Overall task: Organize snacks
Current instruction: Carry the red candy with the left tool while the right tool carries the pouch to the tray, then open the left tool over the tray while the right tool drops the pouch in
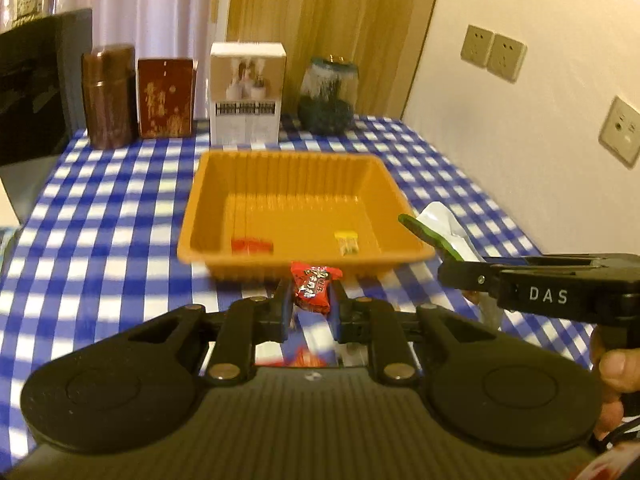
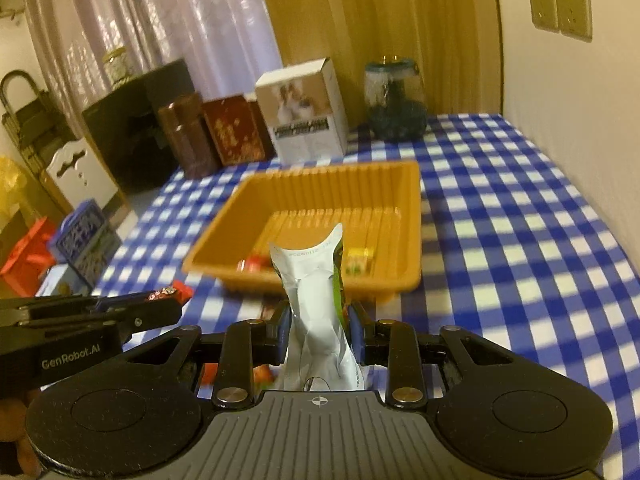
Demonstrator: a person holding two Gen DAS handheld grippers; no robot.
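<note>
We have the left gripper (image 1: 311, 312) pinching a red snack packet (image 1: 314, 286) between its jaws, just short of the orange tray's (image 1: 288, 160) near rim. Our right gripper (image 2: 320, 334) is clamped on a white-green pouch (image 2: 316, 300), upright between its jaws, near the tray's near-right corner. Inside the tray: a red candy (image 1: 251, 245) and a yellow candy (image 1: 346, 241).
</note>
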